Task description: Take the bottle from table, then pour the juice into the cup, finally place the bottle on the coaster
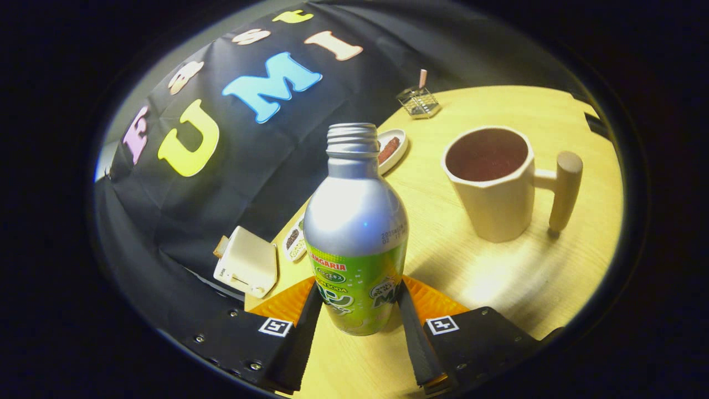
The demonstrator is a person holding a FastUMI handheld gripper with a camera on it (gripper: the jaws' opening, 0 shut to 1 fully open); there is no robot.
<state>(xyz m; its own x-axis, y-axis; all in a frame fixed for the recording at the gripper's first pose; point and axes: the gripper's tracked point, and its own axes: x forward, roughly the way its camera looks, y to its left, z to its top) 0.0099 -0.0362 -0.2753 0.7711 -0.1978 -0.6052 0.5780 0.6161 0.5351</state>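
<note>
- My gripper (357, 310) has both fingers pressed against the lower sides of the uncapped aluminium soda bottle (356, 233), jaws narrowed to its width.
- The bottle appears lifted and tilted over the wooden table (498, 277).
- The cream mug (496, 183) stands beyond, to the right, dark liquid inside.

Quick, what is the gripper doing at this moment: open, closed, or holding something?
Gripper: shut on the silver and green metal bottle, one finger pressing each side of its lower body; the bottle has no cap.
</note>
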